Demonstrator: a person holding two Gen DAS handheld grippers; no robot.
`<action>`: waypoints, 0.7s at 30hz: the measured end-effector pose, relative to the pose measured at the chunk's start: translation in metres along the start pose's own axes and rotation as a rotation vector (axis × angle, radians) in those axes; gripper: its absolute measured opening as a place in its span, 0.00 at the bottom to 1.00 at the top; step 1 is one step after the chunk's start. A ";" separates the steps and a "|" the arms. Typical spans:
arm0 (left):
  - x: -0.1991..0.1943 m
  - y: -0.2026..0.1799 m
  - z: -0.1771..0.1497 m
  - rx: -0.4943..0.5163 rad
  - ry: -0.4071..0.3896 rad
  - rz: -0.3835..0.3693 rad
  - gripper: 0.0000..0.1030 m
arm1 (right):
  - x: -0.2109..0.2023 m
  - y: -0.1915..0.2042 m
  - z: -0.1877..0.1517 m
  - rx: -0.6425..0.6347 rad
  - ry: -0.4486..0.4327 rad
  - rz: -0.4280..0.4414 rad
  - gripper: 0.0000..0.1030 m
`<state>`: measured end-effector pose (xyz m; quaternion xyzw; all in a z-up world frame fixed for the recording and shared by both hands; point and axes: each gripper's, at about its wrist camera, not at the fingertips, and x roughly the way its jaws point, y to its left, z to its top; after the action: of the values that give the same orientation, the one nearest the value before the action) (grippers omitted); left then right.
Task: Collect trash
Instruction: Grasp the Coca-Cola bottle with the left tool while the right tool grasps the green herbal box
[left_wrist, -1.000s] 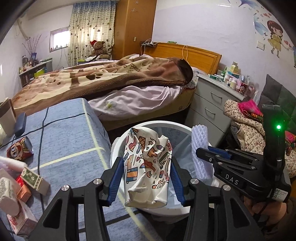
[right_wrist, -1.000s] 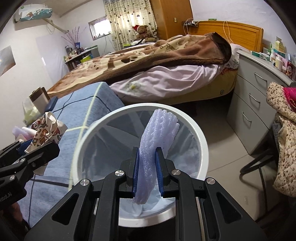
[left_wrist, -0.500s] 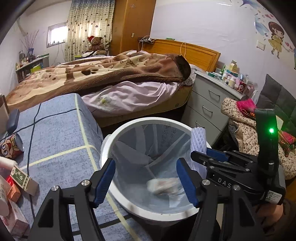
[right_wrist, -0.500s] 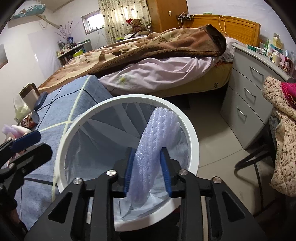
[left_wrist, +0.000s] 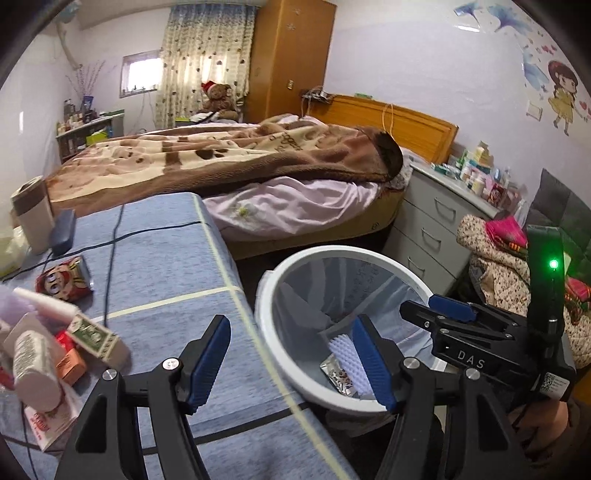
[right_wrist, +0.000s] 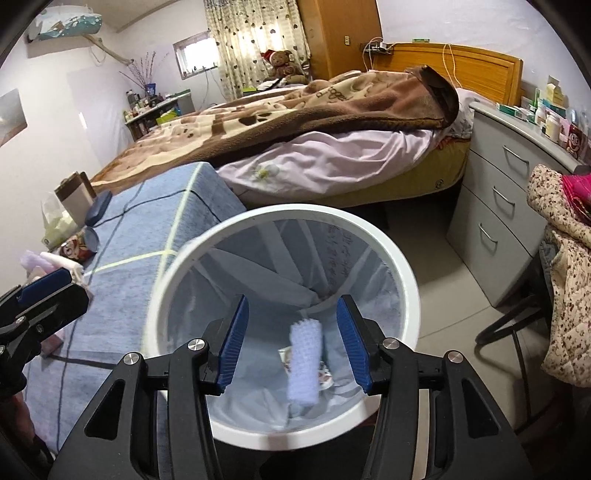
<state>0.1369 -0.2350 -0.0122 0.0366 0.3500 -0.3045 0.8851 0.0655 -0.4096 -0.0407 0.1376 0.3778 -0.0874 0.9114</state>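
Trash still waiting lies on the blue tablecloth, all of it to the left of the white bin, which stands at the table's right edge. The nearest pile sits at the near left: a small green-and-white carton, an orange box just beside it, a pale tube, and farther back a red snack packet. The carton's long axis runs slantwise, from far left to near right.

The left gripper hangs over the table's right edge with its jaws apart and nothing between them; the pile is to its left, and this is plainly the nearer tool. The right gripper is poised over the bin's mouth, jaws opening, and the lilac foam sleeve seen between its blue pads touches neither; it looks blurred, apparently dropping into the liner beside a printed wrapper already at the bottom.

So my guess is that the coming reach belongs to the left hand: a swing leftward and a little nearer, with the jaws turned across the carton's slant instead of along it. The right gripper would have to cross the bin and the other tool to get there.
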 end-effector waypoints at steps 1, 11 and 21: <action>-0.003 0.003 -0.001 -0.005 -0.001 0.002 0.66 | 0.000 0.003 0.000 -0.002 -0.003 0.002 0.50; -0.052 0.057 -0.018 -0.061 -0.060 0.108 0.66 | -0.004 0.048 0.000 -0.058 -0.034 0.095 0.50; -0.091 0.134 -0.033 -0.151 -0.086 0.223 0.66 | 0.009 0.110 -0.001 -0.154 -0.024 0.210 0.50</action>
<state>0.1409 -0.0704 0.0020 -0.0046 0.3272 -0.1785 0.9279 0.0995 -0.3053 -0.0275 0.1050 0.3561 0.0363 0.9278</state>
